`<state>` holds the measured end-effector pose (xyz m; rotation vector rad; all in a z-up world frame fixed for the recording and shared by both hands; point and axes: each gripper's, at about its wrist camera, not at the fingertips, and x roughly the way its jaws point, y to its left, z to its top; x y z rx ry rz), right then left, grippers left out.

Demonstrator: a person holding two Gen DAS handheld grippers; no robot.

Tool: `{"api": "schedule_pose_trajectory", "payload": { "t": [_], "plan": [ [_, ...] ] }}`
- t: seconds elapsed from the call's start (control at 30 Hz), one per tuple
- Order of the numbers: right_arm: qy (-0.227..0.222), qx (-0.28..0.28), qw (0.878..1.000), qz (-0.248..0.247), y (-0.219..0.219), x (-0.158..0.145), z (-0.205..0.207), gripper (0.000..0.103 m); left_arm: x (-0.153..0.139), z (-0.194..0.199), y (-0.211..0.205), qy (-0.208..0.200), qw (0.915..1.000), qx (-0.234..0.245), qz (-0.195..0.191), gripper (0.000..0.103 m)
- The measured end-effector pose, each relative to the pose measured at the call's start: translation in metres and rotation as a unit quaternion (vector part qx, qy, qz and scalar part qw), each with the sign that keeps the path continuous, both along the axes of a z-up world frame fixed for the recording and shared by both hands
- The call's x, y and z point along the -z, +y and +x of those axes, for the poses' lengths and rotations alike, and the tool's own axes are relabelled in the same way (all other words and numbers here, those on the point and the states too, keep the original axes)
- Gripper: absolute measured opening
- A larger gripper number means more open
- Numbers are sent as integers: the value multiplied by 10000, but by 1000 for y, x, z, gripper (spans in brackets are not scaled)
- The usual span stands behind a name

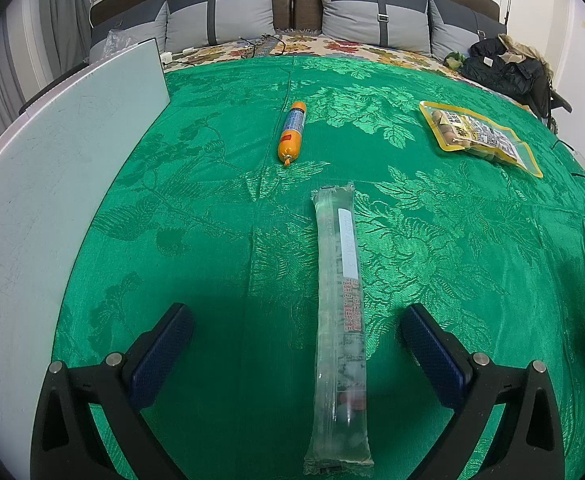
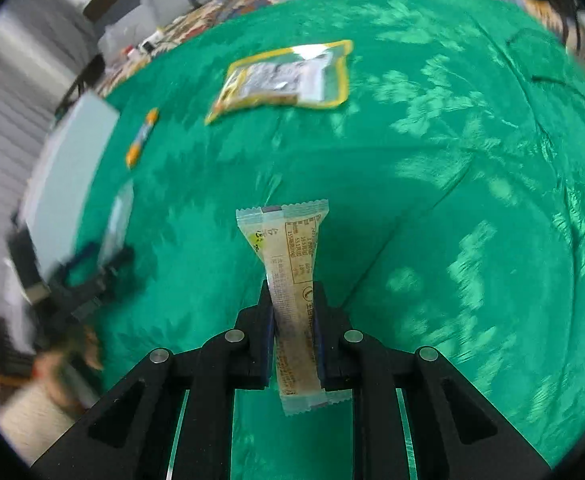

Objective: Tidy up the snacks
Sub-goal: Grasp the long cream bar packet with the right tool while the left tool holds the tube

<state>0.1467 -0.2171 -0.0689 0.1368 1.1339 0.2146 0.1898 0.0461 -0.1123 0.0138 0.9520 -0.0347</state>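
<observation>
right hand-held gripper (image 2: 292, 300) clamps crinkly snack bar (image 2: 288, 272) | long clear sleeve (image 1: 339, 320) flat

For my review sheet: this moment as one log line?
left tongs: open over long clear snack tube | right tongs: shut on beige wrapped snack bar

A surface covered in shiny green floral-patterned cloth (image 1: 220, 240) carries a long clear plastic snack tube (image 1: 340, 320) at centre, an orange sausage stick (image 1: 292, 132) above it, and a yellow-edged snack pouch (image 1: 478, 136) at upper right.

green floral tablecloth (image 1: 220, 216) | orange sausage (image 1: 291, 133) | yellow-edged pouch (image 1: 478, 133) | pale-blue board (image 1: 52, 168)
</observation>
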Motion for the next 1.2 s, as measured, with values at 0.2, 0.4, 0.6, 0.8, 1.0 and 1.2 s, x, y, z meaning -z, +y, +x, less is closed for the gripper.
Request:
{"api": "schedule_pose_trajectory", "payload": {
  "t": [0.2, 0.4, 0.6, 0.8, 1.0, 1.2],
  "plan": [
    [-910, 55, 9948, -456, 26, 19, -20, 37, 0, 0, 0, 0, 10000, -1, 0, 103],
    [-1279, -194, 9881, -827, 41, 27, -19, 72, 0, 0, 0, -1, 10000, -1, 1, 103],
    [-1209, -208, 9866, -1077, 47, 31, -17, 84, 0, 0, 0, 0, 10000, -1, 2, 103],
    [-1182, -146, 9869, -1088, 45, 32, -16, 88, 0, 0, 0, 0, 10000, -2, 2, 103],
    [-1181, -140, 9869, -1091, 45, 32, -16, 89, 0, 0, 0, 0, 10000, -2, 2, 103],
    [-1180, -144, 9869, -1087, 45, 33, -16, 90, 0, 0, 0, -1, 10000, -2, 2, 103]
  ]
}}
